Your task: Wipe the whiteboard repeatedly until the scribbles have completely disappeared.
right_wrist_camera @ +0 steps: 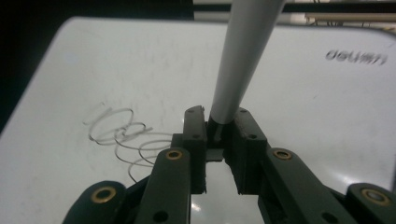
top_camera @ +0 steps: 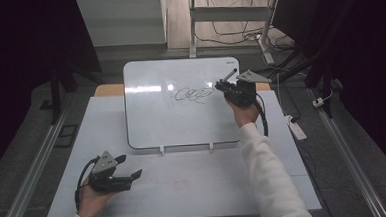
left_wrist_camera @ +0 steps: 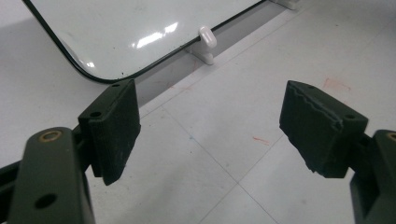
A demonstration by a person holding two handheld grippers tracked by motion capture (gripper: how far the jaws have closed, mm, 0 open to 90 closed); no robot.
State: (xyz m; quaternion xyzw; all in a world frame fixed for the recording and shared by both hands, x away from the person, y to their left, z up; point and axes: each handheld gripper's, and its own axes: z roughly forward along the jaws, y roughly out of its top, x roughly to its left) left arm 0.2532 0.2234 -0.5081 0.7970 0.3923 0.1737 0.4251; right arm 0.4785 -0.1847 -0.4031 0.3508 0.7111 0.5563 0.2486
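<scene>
The left gripper (top_camera: 132,177), black with a grey three-cornered plate on top, was held low over the near left part of the pale grey table (top_camera: 200,188), well apart from the board. Its jaws were spread wide and nothing was between them; in the left gripper view bare tabletop with faint red smudges (left_wrist_camera: 261,139) was seen through the gap (left_wrist_camera: 208,130). Beyond its left jaw, the rounded black-edged corner of the white rectangular whiteboard (left_wrist_camera: 116,32) was seen, with a small white plastic clip (left_wrist_camera: 207,39) under the board's near edge.

Ahead and to the right of that gripper, the whiteboard (top_camera: 156,115) lay flat on the table. A looping grey scribble (top_camera: 193,94) was drawn on its upper right part.

Just to the right of the scribble, the right gripper (top_camera: 225,88) was held over the board's right edge by a hand in a white sleeve (top_camera: 272,174). Its jaws were pressed together on a slim grey marker pen (right_wrist_camera: 240,60), pinched at its lower end. In the right gripper view (right_wrist_camera: 218,135) the pen rose up and away from the jaws, the scribble (right_wrist_camera: 123,135) lay to their left, and mirrored lettering (right_wrist_camera: 357,57) was printed on the board at upper right.
</scene>
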